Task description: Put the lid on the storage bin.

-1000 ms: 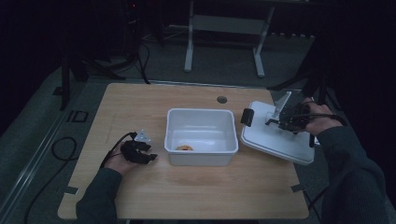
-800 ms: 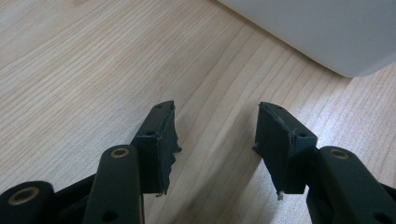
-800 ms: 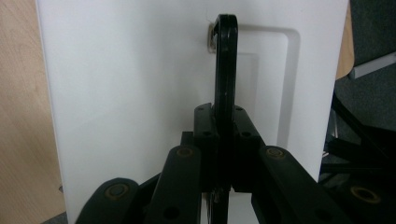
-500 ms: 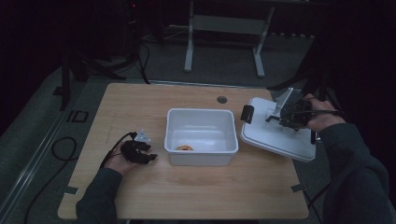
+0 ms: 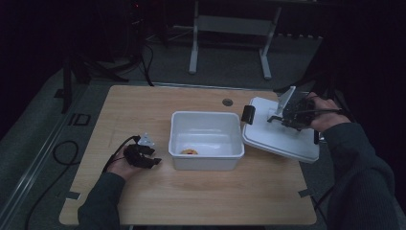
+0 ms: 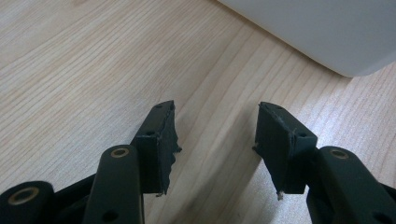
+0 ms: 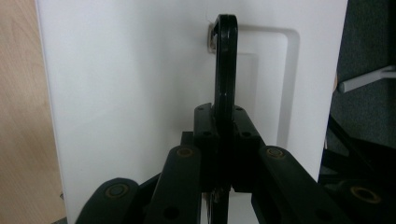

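Right gripper (image 7: 223,140) clamped tight on black handle (image 7: 225,60) of white lid (image 7: 126,93); lid tilted, near edge resting on table (image 5: 143,201) just right of white bin (image 5: 206,139), far side lifted by handle

Left gripper (image 6: 215,144) parked on wood left of bin, jaws half apart, nothing between them

Bin uncovered, small orange item (image 5: 189,152) inside

Judgement: lid gripped but not yet over bin; carrying it across, lowering, seating on rim all left to do
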`<state>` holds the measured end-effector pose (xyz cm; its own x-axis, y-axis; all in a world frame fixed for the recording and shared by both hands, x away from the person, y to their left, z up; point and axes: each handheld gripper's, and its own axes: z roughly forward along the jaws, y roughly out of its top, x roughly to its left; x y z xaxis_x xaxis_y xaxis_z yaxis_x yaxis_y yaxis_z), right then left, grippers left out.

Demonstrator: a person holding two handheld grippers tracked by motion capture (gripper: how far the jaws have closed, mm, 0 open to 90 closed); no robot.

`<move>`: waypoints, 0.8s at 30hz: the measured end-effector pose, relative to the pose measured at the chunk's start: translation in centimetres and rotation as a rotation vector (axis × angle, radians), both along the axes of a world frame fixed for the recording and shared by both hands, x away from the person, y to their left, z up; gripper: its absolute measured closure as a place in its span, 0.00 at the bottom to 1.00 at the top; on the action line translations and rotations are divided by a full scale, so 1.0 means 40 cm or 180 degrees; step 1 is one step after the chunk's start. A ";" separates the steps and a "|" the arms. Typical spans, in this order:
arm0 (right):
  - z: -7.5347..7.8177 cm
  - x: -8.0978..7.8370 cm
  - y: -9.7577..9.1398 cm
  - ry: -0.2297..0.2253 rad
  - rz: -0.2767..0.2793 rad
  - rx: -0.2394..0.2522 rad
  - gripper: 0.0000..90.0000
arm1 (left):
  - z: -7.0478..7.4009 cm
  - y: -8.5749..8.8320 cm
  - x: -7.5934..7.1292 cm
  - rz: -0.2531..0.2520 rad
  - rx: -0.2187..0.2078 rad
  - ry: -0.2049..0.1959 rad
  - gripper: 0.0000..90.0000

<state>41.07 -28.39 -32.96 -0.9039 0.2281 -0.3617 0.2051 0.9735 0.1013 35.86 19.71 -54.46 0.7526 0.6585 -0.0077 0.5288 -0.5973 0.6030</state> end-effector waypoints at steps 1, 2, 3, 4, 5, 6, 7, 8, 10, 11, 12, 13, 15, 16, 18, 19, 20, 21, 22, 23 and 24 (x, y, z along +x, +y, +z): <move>0.002 0.000 0.003 0.0000 0.0008 0.0002 0.94 | 0.000 0.000 0.000 -0.0001 0.0000 -0.0001 0.53; 0.003 0.000 0.006 -0.0002 0.0017 -0.0001 0.93 | 0.000 0.000 0.000 -0.0001 0.0000 -0.0001 0.53; 0.005 0.000 0.009 -0.0002 0.0018 -0.0005 0.93 | 0.000 0.000 0.000 -0.0001 -0.0001 -0.0001 0.53; 0.006 0.001 0.012 -0.0003 0.0035 -0.0009 0.93 | 0.000 0.000 0.000 0.0000 -0.0003 -0.0003 0.53; 0.007 0.001 0.015 -0.0003 0.0037 -0.0009 0.93 | -0.001 0.000 0.000 0.0000 -0.0007 -0.0006 0.53; 0.008 0.000 0.019 -0.0005 0.0045 -0.0002 0.93 | 0.000 0.001 -0.001 -0.0001 -0.0002 -0.0005 0.53; 0.009 0.000 0.022 -0.0005 0.0061 0.0002 0.93 | -0.001 0.001 -0.001 -0.0003 -0.0004 -0.0008 0.53; 0.009 0.000 0.026 -0.0001 0.0068 0.0012 0.93 | -0.001 0.001 -0.001 -0.0003 -0.0006 -0.0008 0.53; 0.009 0.001 0.033 0.0005 0.0089 0.0029 0.93 | -0.001 0.001 -0.001 -0.0003 -0.0005 -0.0007 0.53; 0.008 0.002 0.037 0.0007 0.0102 0.0029 0.93 | 0.000 0.001 0.000 -0.0005 -0.0002 -0.0006 0.53; 0.007 0.002 0.041 0.0011 0.0109 0.0030 0.94 | 0.000 0.001 0.000 -0.0007 -0.0003 -0.0007 0.53; 0.006 0.003 0.045 0.0017 0.0121 0.0022 0.93 | 0.000 0.001 0.000 -0.0007 -0.0003 -0.0006 0.53; 0.004 0.004 0.053 0.0023 0.0144 0.0026 0.93 | 0.000 0.001 0.000 -0.0008 -0.0002 -0.0006 0.53; 0.004 0.005 0.056 0.0025 0.0146 0.0026 0.93 | 0.000 0.001 0.000 -0.0009 -0.0001 -0.0005 0.53; 0.003 0.006 0.063 0.0028 0.0168 0.0040 0.93 | 0.000 0.001 0.000 -0.0011 -0.0001 -0.0006 0.53; 0.003 0.006 0.066 0.0033 0.0175 0.0047 0.94 | 0.000 0.001 0.000 -0.0010 -0.0003 -0.0007 0.53; 0.002 0.006 0.069 0.0037 0.0179 0.0039 0.93 | -0.001 0.002 0.000 -0.0012 -0.0002 -0.0008 0.53; 0.002 0.006 0.073 0.0040 0.0194 0.0045 0.94 | -0.001 0.002 -0.001 -0.0010 -0.0005 -0.0008 0.53; 0.002 0.006 0.076 0.0045 0.0202 0.0042 0.94 | -0.001 0.002 -0.001 -0.0010 -0.0006 -0.0008 0.53; 0.002 0.006 0.080 0.0047 0.0202 0.0053 0.94 | -0.001 0.002 -0.001 -0.0010 -0.0006 -0.0008 0.53; 0.002 0.007 0.083 0.0049 0.0223 0.0056 0.93 | -0.001 0.002 -0.001 -0.0012 -0.0003 -0.0008 0.53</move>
